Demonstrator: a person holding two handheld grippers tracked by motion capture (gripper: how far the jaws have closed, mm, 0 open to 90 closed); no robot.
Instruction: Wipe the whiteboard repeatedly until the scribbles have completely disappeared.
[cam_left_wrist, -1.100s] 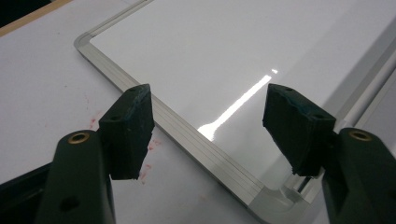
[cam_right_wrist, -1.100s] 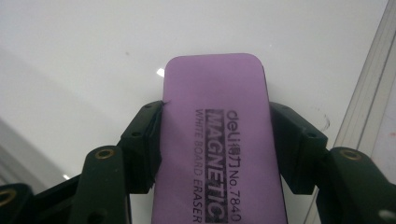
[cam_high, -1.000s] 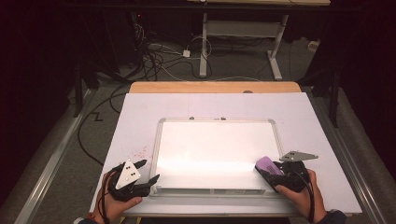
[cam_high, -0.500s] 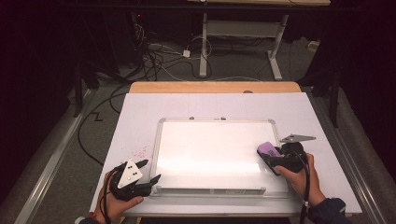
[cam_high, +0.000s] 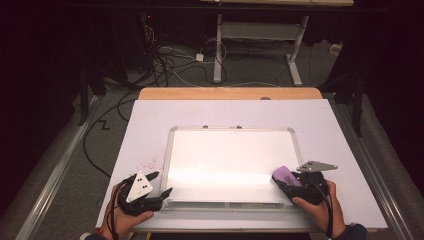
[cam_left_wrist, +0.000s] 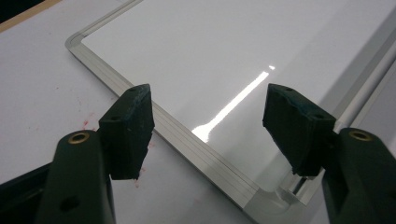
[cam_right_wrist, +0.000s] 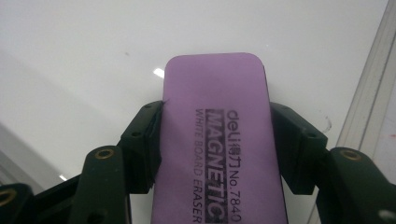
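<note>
A white whiteboard (cam_high: 169, 155) with a silver frame lies flat on the white-covered table. My right gripper (cam_high: 286, 183) is shut on a purple magnetic whiteboard eraser (cam_high: 283, 175), which rests over the board's near right corner. In the right gripper view the eraser (cam_right_wrist: 219, 140) sits between both jaws of that gripper (cam_right_wrist: 217, 135), above the glossy board (cam_right_wrist: 93, 56). My left gripper (cam_high: 161, 183) stands open at the board's near left corner. Its jaws (cam_left_wrist: 210, 107) straddle the frame edge of the whiteboard (cam_left_wrist: 224, 46) and hold nothing.
Small red specks (cam_high: 150, 162) mark the white table cover (cam_high: 345, 140) left of the board. A wooden strip (cam_high: 230, 93) runs along the table's far edge. Cables (cam_high: 170, 60) and a desk frame (cam_high: 260, 30) are on the floor beyond.
My right gripper carried the eraser away from me up the board's right side, then back toward the near corner. The left gripper has stayed in place, open.
</note>
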